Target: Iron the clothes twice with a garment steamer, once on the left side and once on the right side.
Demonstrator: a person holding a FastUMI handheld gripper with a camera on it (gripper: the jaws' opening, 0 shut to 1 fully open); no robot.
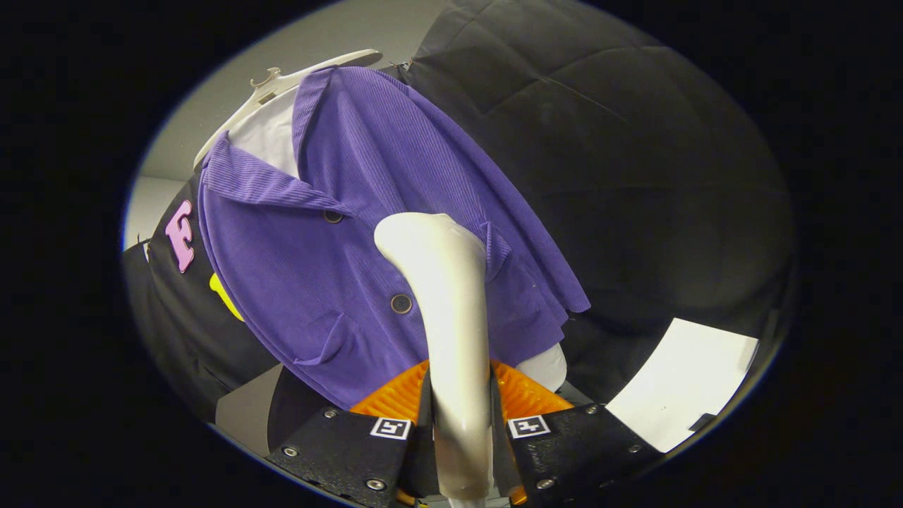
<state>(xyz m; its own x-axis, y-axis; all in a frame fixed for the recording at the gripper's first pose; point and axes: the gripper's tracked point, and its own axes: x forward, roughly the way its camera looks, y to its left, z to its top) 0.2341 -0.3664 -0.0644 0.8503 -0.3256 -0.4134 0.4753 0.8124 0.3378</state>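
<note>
A purple ribbed shirt (338, 233) with dark buttons hangs on a white hanger (282, 85), tilted in my view. My gripper (460, 416) is shut on the pale handle of the garment steamer (451, 317), which runs up between my fingers. The steamer's head rests against the shirt's front, just right of the button line and beside a chest pocket. A white garment (271, 134) shows inside the shirt's collar and below the hem.
The black booth cloth (621, 162) hangs behind and right of the shirt. A white surface (681, 384) lies low to the right. A grey wall (211, 120) rises behind the hanger.
</note>
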